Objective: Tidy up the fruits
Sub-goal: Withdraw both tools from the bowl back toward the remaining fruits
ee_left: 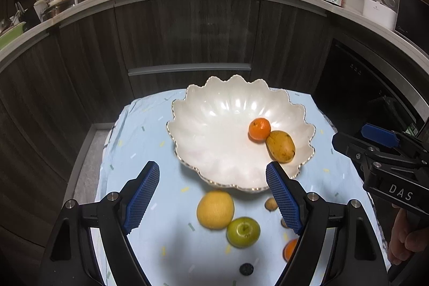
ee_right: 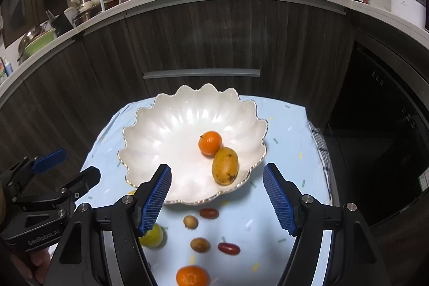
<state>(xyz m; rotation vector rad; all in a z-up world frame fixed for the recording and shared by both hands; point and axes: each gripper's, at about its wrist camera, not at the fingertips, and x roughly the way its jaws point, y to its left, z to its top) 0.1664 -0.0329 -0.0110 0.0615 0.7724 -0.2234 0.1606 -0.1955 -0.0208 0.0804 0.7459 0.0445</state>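
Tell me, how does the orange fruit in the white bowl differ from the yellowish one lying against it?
The tangerine is round and bright orange; the mango is oval, dull yellow with dark specks. The tangerine looks smaller and sits farther back in the bowl; the mango lies nearer its front rim. Both rest touching on the bowl's right side, with neither pair of tongs holding them.

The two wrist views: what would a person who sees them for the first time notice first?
First comes the large white scalloped bowl in the middle of the light blue cloth, with only a tangerine and a yellow mango touching inside it. Next, the loose fruit in front of the bowl: a big yellow citrus beside a green apple. Both pairs of blue fingers hang open and empty above.
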